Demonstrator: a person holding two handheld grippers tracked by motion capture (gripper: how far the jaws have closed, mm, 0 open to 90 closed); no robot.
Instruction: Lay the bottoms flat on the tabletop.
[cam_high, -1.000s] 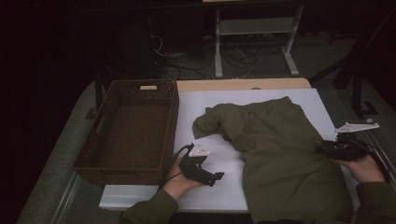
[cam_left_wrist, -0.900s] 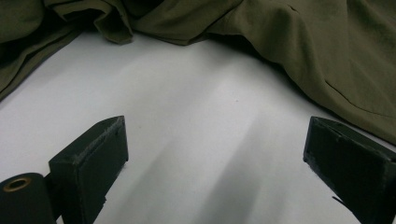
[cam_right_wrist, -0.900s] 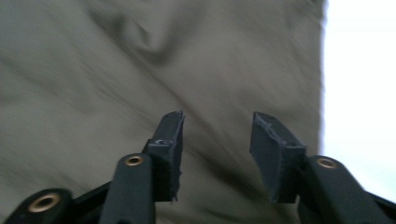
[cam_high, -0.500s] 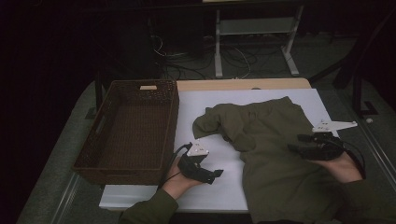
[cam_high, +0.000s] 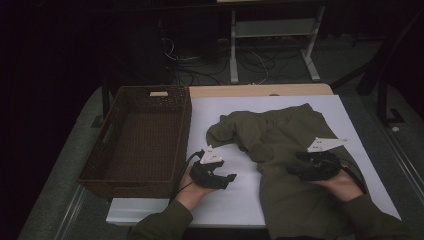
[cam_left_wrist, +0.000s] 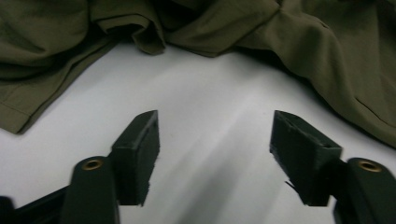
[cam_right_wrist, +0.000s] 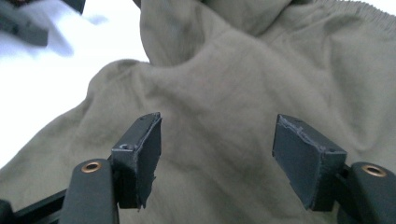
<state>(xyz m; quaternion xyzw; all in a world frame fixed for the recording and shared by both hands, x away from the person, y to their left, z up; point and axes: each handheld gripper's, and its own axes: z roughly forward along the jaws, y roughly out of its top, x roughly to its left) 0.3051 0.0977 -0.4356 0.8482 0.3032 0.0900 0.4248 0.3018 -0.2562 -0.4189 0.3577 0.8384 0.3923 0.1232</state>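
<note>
the surface (cam_high: 300, 107) is covered by a white sheet, with a strip of bare wood showing along its far edge. the room around it is dark; beyond the far edge a tangle of cables (cam_high: 210, 62) lies on the floor beside the legs of a pale metal stand (cam_high: 272, 30).

an olive green garment (cam_high: 280, 150) lies crumpled on the right half of the surface, one folded part reaching left toward the middle. the right tongs (cam_high: 292, 167) hover over the garment's middle, held from the near side by the right hand (cam_high: 340, 182); in the right gripper view (cam_right_wrist: 217, 140) the jaws stand moderately wide, having just been opening, with cloth below them but nothing pinched between the pads. the left tongs (cam_high: 227, 179) sit over the bare white sheet just left of the garment, gripped by the left hand (cam_high: 192, 187); in the left gripper view (cam_left_wrist: 215, 140) the jaws are partly apart, having just been closing, with only white sheet between them and the garment's edge near ahead, not touching.

a dark brown woven basket (cam_high: 100, 165) stands on the left side of the surface, close beside the left hand. its inside looks empty, though it is dim; a small pale tag (cam_high: 159, 93) sits on its far rim.
</note>
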